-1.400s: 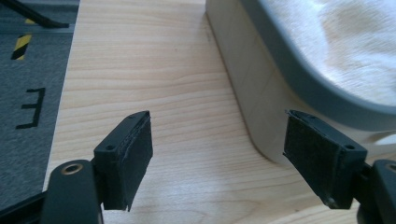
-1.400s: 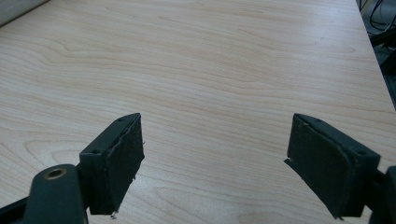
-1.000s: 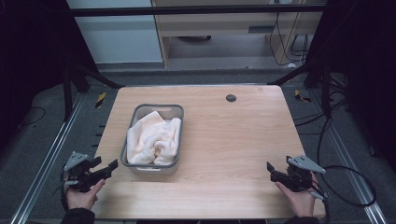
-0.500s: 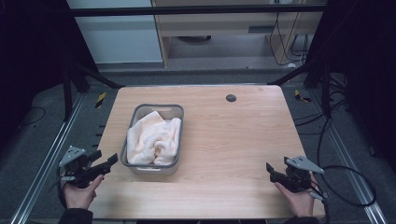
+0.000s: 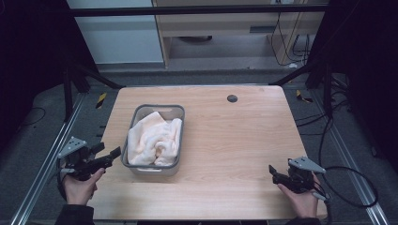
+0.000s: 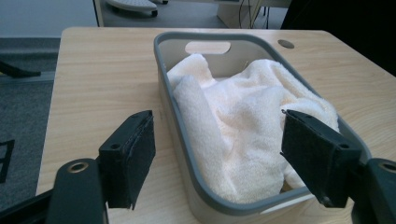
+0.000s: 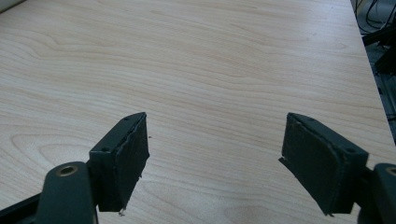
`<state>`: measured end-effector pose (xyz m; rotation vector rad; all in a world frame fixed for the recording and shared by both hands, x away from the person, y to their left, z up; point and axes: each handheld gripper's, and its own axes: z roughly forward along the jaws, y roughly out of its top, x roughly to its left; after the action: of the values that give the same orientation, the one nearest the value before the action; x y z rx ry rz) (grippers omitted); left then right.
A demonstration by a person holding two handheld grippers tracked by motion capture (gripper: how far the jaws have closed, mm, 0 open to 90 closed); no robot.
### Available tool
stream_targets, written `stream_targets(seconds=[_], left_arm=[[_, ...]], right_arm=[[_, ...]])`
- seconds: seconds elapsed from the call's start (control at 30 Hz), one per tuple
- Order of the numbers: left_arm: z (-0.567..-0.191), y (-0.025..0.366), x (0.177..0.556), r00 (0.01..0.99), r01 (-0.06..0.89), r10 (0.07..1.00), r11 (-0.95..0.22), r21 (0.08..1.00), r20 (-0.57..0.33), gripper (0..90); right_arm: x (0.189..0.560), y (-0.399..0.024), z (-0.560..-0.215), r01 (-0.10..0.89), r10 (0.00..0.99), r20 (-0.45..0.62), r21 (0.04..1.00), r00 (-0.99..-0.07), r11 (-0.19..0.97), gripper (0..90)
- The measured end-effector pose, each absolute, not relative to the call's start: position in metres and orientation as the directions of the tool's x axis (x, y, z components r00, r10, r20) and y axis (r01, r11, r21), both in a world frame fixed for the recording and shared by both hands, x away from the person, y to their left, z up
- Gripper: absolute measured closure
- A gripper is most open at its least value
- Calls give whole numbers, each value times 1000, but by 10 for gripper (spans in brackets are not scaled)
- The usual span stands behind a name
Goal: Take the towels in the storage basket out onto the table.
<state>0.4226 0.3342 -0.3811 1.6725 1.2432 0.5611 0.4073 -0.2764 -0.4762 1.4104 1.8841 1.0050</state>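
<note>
Two tools, one per hand, at the near edge of the surface (image 5: 225, 136).

Left tool (image 5: 104, 155): held in the left hand (image 5: 80, 185) just off the near left corner, pointing toward the bin (image 5: 136, 166). Jaws stand apart, nothing between the pads. In the left gripper view, left tool (image 6: 217, 154) frames the bin's near end; left pad (image 6: 133, 154) hangs over bare wood beside the bin wall, right pad (image 6: 317, 154) over the towel (image 6: 243, 130). No contact with bin or towel visible.

Right tool (image 5: 274, 172): held in the right hand (image 5: 300, 201) at the near right corner, grey plate on top, cable looping off to the right over the floor. Jaws stand apart, nothing between them. In the right gripper view, right tool (image 7: 215, 163) looks over bare wood grain; both pads (image 7: 126, 158) are clear of any item.

Bin: grey, rectangular, rounded corners, handle slot in the far wall (image 6: 208, 46). Sits left of centre on the surface, long side running near to far, near end just beside the left tool and well apart from the right tool.

Towel (image 5: 155, 140): cream-white, crumpled, lying inside the bin and filling most of it; folds rise to about rim height, a little over it on the right side.

Hole (image 5: 232, 98): small, dark, round, in the surface near the far edge, beyond and right of the bin.

Floor: grey, beyond the surface; yellow-black tape marks either side.
</note>
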Motion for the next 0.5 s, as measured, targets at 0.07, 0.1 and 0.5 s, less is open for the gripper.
stream_targets(seconds=[0.07, 0.1, 0.5], left_arm=[[-377, 334, 424, 388, 473, 906, -40, 880, -168, 257], [-377, 334, 424, 388, 473, 906, -40, 880, -168, 258], [-349, 320, 445, 441, 499, 893, -160, 852, -90, 257]], right_arm=[[407, -276, -476, 528, 959, -4, 834, -283, 159, 216], [407, -276, -476, 528, 958, -3, 834, -285, 160, 212], [408, -277, -478, 529, 957, 5, 834, -289, 156, 201]])
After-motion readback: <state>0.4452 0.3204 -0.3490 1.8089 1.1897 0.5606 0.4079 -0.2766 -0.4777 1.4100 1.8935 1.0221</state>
